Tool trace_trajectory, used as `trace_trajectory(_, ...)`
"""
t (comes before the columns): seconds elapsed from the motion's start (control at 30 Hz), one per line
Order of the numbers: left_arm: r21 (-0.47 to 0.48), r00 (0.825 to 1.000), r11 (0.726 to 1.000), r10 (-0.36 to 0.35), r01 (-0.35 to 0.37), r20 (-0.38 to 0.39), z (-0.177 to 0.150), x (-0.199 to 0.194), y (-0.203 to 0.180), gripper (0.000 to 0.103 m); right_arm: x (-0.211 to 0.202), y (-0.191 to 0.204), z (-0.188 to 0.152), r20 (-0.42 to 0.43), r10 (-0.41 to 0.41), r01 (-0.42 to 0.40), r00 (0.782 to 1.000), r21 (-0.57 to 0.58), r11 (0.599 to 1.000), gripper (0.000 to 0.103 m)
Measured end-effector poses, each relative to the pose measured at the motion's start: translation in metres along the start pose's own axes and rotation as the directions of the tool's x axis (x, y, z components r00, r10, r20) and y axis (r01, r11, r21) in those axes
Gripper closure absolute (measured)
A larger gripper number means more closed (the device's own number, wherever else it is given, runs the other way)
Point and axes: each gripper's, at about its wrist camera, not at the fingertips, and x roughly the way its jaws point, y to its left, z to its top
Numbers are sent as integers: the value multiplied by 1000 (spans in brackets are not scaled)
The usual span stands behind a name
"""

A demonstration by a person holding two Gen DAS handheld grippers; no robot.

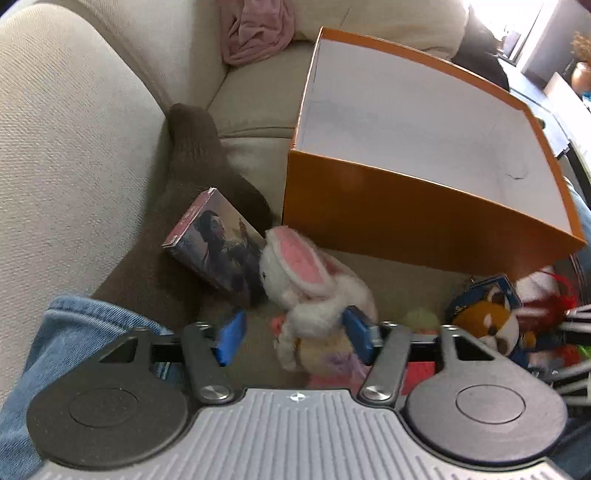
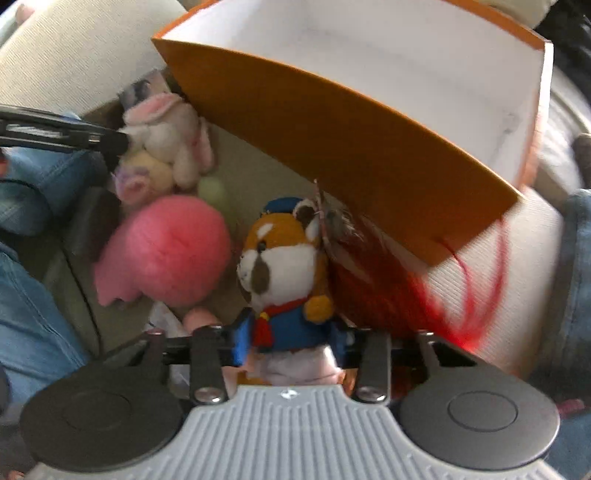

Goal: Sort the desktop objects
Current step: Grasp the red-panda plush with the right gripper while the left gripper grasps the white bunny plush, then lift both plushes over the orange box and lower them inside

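1. Blue-padded left tongs (image 1: 293, 332) stand wide around a white rabbit toy (image 1: 314, 288) with pink ears; the right pad touches its side, the left pad is clear of it, so no grip is closed
2. Right tongs (image 2: 290, 341) hold a plush raccoon (image 2: 284, 258) in a blue jacket and red scarf, both blue pads pressed against its body
3. Directly behind both toys stands an open orange box (image 1: 406, 218) with a white inside, resting on a beige sofa (image 1: 74, 147); nothing shows inside it
4. Left of the rabbit toy, a small picture box (image 1: 218, 243) showing a dark-haired woman leans tilted, just touching the rabbit's head, on a brown cloth (image 1: 199, 155) that trails up the sofa seat
5. From the right wrist view, a round pink plush (image 2: 166, 251) lies just left of the raccoon, with a pale yellow and purple toy (image 2: 147, 177) under the rabbit
6. Red tassel threads (image 2: 373, 280), blurred, spread from beside the raccoon toward the box's near corner
7. Denim-clad legs (image 1: 74, 332) frame the pile, and a pink garment (image 1: 258, 29) lies crumpled at the back of the sofa
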Motion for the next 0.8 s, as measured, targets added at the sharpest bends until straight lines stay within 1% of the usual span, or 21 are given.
trace_trajectory(0.07,-17,1000,1000,-19,18,-19,3,9,0,30,7,6,7,-6,11,-11,1000,-18,1000,64)
trace_trajectory(0.13,-39,998,998,-54,53,-28,3,16,1,27,18,9,11,-16,4,-4,1000,-24,1000,61)
trace_trajectory(0.17,-59,996,995,-79,77,-35,3,20,3,27,23,8,13,-16,8,-8,1000,-21,1000,61)
trace_trajectory(0.23,-99,993,990,-108,103,-40,4,25,5,24,31,6,17,-22,24,-24,999,5,1000,61)
trace_trajectory(0.3,-113,991,986,-129,124,-41,3,28,6,24,28,5,20,-8,42,-42,999,22,999,63)
trace_trajectory(0.37,-119,988,984,-139,131,-63,4,34,3,24,18,8,22,31,54,-55,998,18,998,64)
trace_trajectory(0.4,-116,987,984,-141,132,-73,3,38,2,24,9,9,25,63,77,-78,995,13,997,64)
trace_trajectory(0.5,-109,989,987,-124,115,-80,1,46,0,24,-19,9,31,143,135,-139,980,13,990,64)
trace_trajectory(0.57,-121,989,985,-129,121,-67,-1,44,2,27,-37,11,33,189,156,-159,970,3,987,64)
trace_trajectory(0.6,-126,989,984,-132,123,-63,-2,43,4,30,-45,11,34,207,173,-176,963,-2,984,64)
trace_trajectory(0.67,-131,989,983,-134,126,-54,-3,39,6,33,-60,12,34,246,209,-212,946,-17,977,64)
trace_trajectory(0.73,-123,992,986,-119,114,-36,-6,31,6,37,-71,12,39,277,210,-211,938,-27,977,64)
trace_trajectory(0.8,-103,995,990,-97,97,1,-11,16,4,39,-80,13,47,304,195,-197,932,-27,980,64)
